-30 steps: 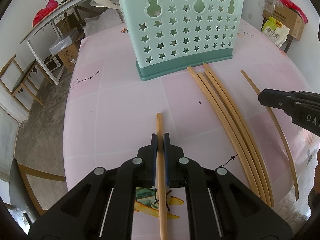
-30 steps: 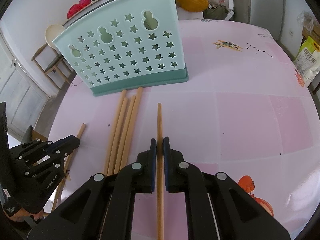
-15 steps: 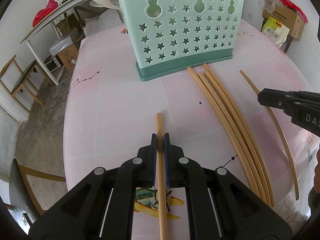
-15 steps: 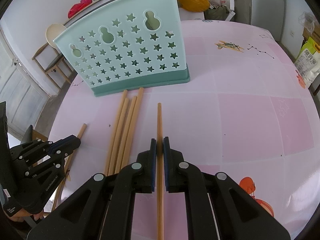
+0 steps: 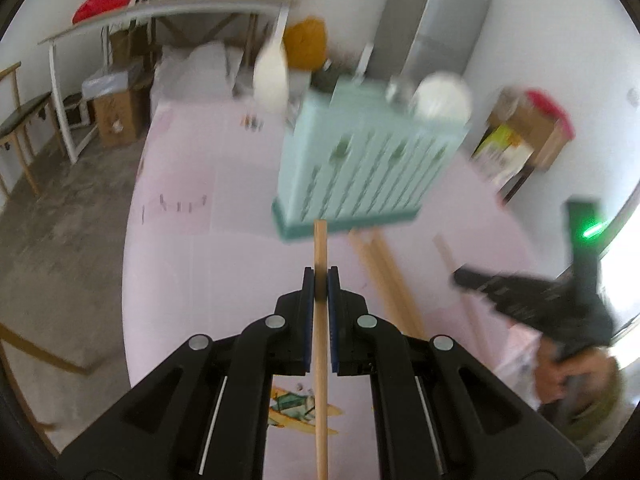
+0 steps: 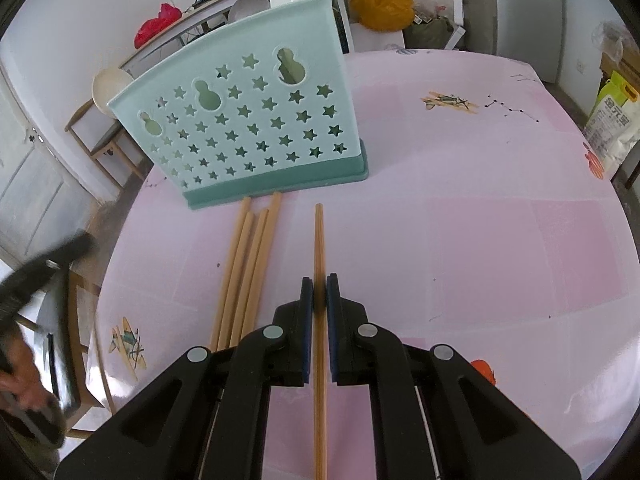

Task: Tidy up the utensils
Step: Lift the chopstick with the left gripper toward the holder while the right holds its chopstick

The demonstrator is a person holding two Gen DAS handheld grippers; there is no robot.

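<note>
My left gripper is shut on a wooden chopstick, lifted above the pink table; its tip points at the base of the mint green star-holed utensil holder, which is blurred. My right gripper is shut on another chopstick that points at the holder and sits low over the table. Several loose chopsticks lie on the table left of my right gripper, also showing in the left wrist view. The right gripper shows in the left view, the left gripper in the right view.
The round pink table has its left edge close to the loose chopsticks. White spoons stick out of the holder. A shelf with a red bag, boxes and a fridge stand beyond the table.
My left gripper has risen quickly and tilted up with its chopstick, blurring the view. My right gripper has barely moved.
</note>
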